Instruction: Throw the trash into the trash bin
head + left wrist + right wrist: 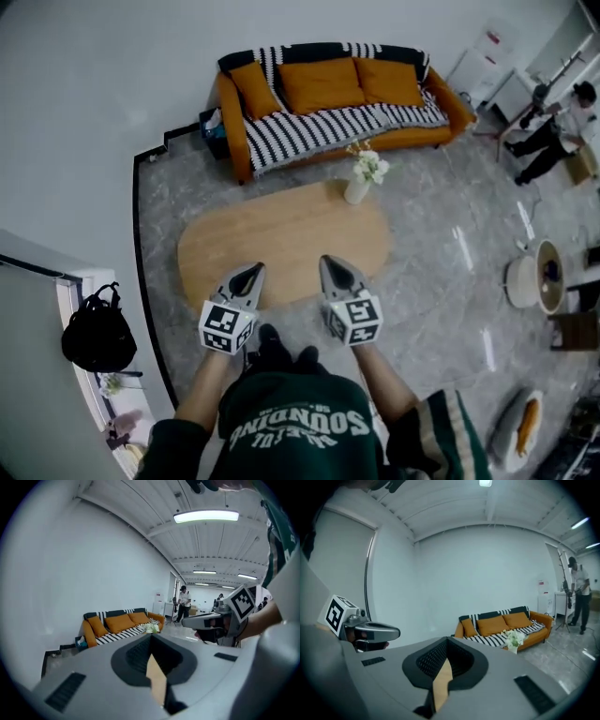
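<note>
No loose trash shows in any view. My left gripper (254, 269) and right gripper (328, 262) hang side by side over the near edge of an oval wooden coffee table (281, 239). Both jaw pairs are closed to a point and hold nothing. In the left gripper view the left gripper (151, 639) shows only a thin sliver between its jaws, and the right gripper (187, 622) passes to its right. The right gripper (446, 641) looks the same in its own view. A small dark bin (214, 128) with something pale in it stands by the sofa's left arm.
An orange sofa (328, 89) with a striped blanket stands against the far wall. A white vase of flowers (361, 178) sits on the table's far edge. A black bag (97, 336) rests on a ledge at left. A person (553, 131) stands far right, near round white stools (534, 277).
</note>
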The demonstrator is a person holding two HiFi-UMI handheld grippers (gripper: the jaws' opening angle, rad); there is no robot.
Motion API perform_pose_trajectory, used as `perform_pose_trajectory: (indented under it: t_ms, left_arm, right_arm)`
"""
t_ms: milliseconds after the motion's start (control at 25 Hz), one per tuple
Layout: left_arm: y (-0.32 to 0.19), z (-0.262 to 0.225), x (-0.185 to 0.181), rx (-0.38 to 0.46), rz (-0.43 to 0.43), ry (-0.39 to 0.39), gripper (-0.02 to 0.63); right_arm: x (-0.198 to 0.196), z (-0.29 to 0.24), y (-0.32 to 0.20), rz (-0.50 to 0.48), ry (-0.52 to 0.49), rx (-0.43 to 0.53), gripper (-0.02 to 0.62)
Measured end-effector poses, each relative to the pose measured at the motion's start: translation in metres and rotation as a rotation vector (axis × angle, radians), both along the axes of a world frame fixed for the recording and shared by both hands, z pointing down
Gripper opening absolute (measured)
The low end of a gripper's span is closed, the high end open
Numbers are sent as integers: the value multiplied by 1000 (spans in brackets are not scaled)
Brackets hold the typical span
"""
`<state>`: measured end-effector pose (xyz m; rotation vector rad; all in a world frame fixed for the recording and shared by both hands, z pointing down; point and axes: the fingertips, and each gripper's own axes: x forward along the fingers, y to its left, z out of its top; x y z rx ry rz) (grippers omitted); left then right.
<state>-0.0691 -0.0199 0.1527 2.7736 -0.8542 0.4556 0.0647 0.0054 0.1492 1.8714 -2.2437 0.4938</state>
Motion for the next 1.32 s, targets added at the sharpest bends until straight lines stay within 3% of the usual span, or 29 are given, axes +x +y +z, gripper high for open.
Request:
perform_pose_trajectory:
  t_ms: [160, 400, 1320]
  left_arm:
    - [-4, -23, -17, 48, -38, 10, 2]
    - [-4, -41, -32, 90, -69, 18, 2]
    - [-6, -32, -54, 69, -103, 50, 2]
  right_arm:
    - [-13, -21, 4, -21, 3, 59, -2]
    - [-14, -30, 14, -44, 50, 70, -2]
    - [-49, -35, 4, -86, 26, 94, -2]
